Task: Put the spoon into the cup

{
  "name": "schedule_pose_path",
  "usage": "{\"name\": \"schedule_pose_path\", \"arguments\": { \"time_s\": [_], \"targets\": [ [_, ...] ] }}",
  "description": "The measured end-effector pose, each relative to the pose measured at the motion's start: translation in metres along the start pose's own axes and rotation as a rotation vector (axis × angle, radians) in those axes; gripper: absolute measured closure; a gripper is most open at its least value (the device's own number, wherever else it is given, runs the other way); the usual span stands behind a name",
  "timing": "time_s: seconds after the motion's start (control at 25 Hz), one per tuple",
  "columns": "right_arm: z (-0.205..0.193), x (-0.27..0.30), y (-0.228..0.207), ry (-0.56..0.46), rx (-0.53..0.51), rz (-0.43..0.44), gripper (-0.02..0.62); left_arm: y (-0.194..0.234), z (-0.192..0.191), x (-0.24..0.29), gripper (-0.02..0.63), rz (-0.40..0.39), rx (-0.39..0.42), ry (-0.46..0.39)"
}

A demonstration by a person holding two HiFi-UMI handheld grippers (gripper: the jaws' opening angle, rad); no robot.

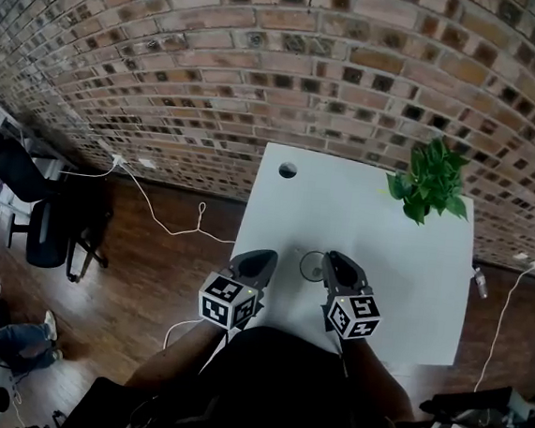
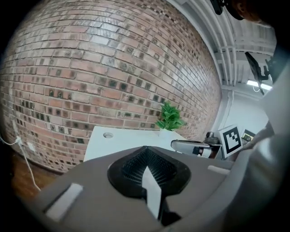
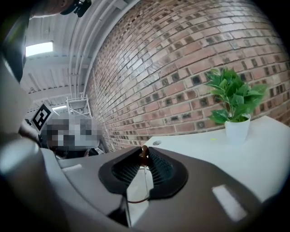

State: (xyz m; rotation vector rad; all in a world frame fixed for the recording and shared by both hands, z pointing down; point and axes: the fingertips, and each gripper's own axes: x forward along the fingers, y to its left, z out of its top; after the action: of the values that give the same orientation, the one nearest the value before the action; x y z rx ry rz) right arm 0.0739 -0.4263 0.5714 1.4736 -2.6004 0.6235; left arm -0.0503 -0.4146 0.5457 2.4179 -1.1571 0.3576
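In the head view a small round clear cup [image 1: 311, 265] stands on the white table [image 1: 403, 268] near its front edge, between my two grippers. My left gripper [image 1: 265, 255] sits just left of the cup; in the left gripper view its jaws [image 2: 147, 154] meet at the tips with nothing between them. My right gripper [image 1: 334, 258] is just right of the cup. In the right gripper view its tips [image 3: 143, 156] pinch a thin piece with a brown end, the spoon [image 3: 143, 152]; most of it is hidden by the jaws. The cup shows in neither gripper view.
A potted green plant [image 1: 431, 182] stands at the table's far right corner, and a round cable hole [image 1: 288, 170] is at the far left. A brick wall runs behind the table. A black office chair [image 1: 50, 225] and a white cable [image 1: 181, 228] are on the wooden floor to the left.
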Motion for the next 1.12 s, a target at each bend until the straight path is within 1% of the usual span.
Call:
{"name": "schedule_pose_path", "arguments": {
  "time_s": [0.28, 0.44, 0.52, 0.64, 0.76, 0.92, 1.0, 1.12],
  "targets": [
    [-0.011, 0.010, -0.001, 0.016, -0.028, -0.003, 0.541, 0.004, -0.011, 0.003, 0.614, 0.010, 0.001, 0.041],
    [-0.016, 0.012, 0.000, 0.031, -0.037, -0.003, 0.541, 0.006, -0.010, 0.004, 0.614, 0.009, 0.005, 0.044],
    [-0.021, 0.011, -0.003, 0.038, -0.035, -0.016, 0.541, 0.003, -0.010, 0.006, 0.614, -0.006, 0.003, 0.043],
    [-0.026, 0.009, -0.004, 0.044, -0.031, -0.032, 0.540, -0.001, -0.007, 0.007, 0.614, -0.050, 0.001, 0.023],
    [-0.027, 0.009, -0.003, 0.050, -0.037, -0.042, 0.538, -0.002, -0.008, 0.008, 0.614, -0.058, 0.011, 0.028],
    [-0.030, 0.003, -0.001, 0.075, -0.065, -0.056, 0.535, -0.004, -0.010, 0.008, 0.614, -0.071, -0.012, 0.038],
    [-0.029, -0.001, -0.001, 0.077, -0.074, -0.066, 0.526, -0.008, -0.008, 0.007, 0.614, -0.090, -0.013, 0.031],
    [-0.030, -0.008, -0.004, 0.082, -0.057, -0.082, 0.495, -0.015, -0.007, 0.006, 0.614, -0.112, 0.015, 0.025]
  ]
}}
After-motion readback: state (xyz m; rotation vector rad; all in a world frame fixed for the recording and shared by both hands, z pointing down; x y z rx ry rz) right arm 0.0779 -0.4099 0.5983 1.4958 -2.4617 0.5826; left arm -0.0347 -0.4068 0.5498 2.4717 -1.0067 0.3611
